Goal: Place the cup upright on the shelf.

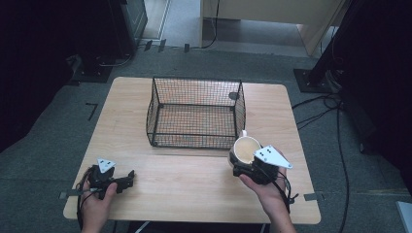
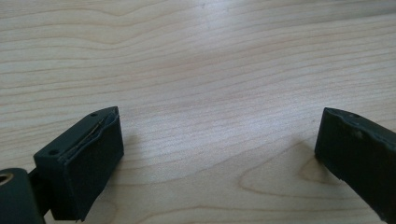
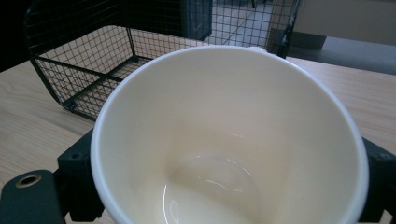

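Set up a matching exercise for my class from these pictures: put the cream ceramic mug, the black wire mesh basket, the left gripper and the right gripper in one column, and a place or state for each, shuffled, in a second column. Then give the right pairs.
Column one:
1. cream ceramic mug
2. black wire mesh basket
3. left gripper
4. right gripper

Column two:
A. jaws wide apart over bare light wooden table
B. stands empty at the table's middle
C. clamped on the mug's sides
D. held beside the basket's near right corner, its inside empty

Pairs: 1-D, 2-B, 3-A, 4-C
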Demonstrator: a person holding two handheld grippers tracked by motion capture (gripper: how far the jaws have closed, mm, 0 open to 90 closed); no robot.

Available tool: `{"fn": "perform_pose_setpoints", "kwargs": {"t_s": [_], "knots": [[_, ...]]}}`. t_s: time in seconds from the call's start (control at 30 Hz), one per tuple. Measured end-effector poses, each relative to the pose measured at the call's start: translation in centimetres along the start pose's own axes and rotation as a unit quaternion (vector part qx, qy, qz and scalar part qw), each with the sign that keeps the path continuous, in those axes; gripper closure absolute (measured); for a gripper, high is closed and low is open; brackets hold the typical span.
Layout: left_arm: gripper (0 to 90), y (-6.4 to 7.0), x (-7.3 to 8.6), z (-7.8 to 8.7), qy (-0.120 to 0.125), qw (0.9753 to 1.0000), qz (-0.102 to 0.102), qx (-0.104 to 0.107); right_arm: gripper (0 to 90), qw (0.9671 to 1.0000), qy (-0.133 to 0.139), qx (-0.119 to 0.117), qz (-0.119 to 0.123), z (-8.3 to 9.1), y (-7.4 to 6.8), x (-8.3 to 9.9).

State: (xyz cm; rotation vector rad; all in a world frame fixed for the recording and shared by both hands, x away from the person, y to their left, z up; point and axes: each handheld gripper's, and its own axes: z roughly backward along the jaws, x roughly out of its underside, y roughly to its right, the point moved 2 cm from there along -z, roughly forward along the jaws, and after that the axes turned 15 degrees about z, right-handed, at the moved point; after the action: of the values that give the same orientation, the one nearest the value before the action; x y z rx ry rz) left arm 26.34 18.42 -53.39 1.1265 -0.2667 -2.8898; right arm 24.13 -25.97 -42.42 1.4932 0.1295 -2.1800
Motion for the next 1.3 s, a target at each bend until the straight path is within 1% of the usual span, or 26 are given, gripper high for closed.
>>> {"fn": "perform_pose_setpoints", "kwargs": {"t_s": [0.23,0.27,0.33,0.37,0.4,0.43,0.63,0.73,0.77,0.83,0.9,0.93,1.1,1.17,1.2,1.23,1.3], "knots": [[1.5,0.0,0.0,0.0,0.001,1.0,0.0,0.0,10.3,0.9999,0.001,-0.011,0.01,-0.8,-0.6,-1.4],[1.5,0.0,0.0,0.0,0.0,1.0,0.0,0.0,10.3,0.9998,-0.001,-0.016,0.009,-1.2,-0.9,-1.9],[1.6,0.0,0.0,0.0,0.0,1.0,0.0,0.0,10.3,0.9998,-0.002,-0.017,0.008,-1.3,-1.0,-2.2],[1.6,0.0,0.0,0.0,0.0,1.0,0.0,0.0,10.3,0.9998,-0.002,-0.018,0.012,-1.3,-1.1,-2.6],[1.5,0.0,0.0,0.0,-0.001,1.0,0.0,0.0,10.3,0.9996,0.0,-0.019,0.022,-1.4,-1.4,-3.2],[1.5,0.0,0.0,0.0,-0.001,1.0,0.0,0.0,10.3,0.9995,0.003,-0.019,0.024,-1.4,-1.5,-3.5],[1.6,0.0,0.0,0.0,-0.002,1.0,0.0,0.0,10.3,0.9995,0.012,-0.02,0.023,-1.8,-2.1,-4.6],[1.5,0.0,0.0,0.0,-0.002,1.0,-0.001,0.0,10.3,0.9993,0.016,-0.022,0.025,-2.5,-2.3,-5.2],[1.5,0.0,0.0,0.0,-0.002,1.0,0.0,0.0,10.3,0.9992,0.017,-0.024,0.026,-3.0,-2.5,-5.6],[1.6,0.0,0.0,0.0,-0.002,1.0,0.0,0.0,10.3,0.9992,0.018,-0.025,0.027,-3.3,-2.5,-5.9],[1.5,0.0,0.0,0.0,-0.001,1.0,0.001,0.0,10.2,0.9992,0.02,-0.026,0.023,-3.8,-2.6,-6.4],[1.5,0.0,0.0,0.0,-0.001,1.0,0.001,0.0,10.3,0.9992,0.021,-0.028,0.02,-4.2,-2.5,-7.0],[1.6,0.0,0.0,0.0,0.0,1.0,0.001,0.0,10.3,0.9991,0.023,-0.023,0.029,-5.3,-2.4,-8.2],[1.5,0.0,0.0,0.0,0.0,1.0,0.001,0.0,10.3,0.9991,0.025,-0.022,0.027,-5.5,-2.3,-8.5],[1.6,0.0,0.0,0.0,0.001,1.0,0.001,0.0,10.3,0.9991,0.029,-0.022,0.024,-6.0,-2.2,-9.0],[1.6,0.0,0.0,0.0,0.001,1.0,0.001,0.0,10.3,0.9991,0.029,-0.022,0.024,-6.0,-2.2,-9.0],[1.5,0.0,0.0,0.0,0.0,1.0,0.0,0.0,10.2,0.9989,0.035,-0.023,0.022,-6.9,-2.1,-9.7]]}}
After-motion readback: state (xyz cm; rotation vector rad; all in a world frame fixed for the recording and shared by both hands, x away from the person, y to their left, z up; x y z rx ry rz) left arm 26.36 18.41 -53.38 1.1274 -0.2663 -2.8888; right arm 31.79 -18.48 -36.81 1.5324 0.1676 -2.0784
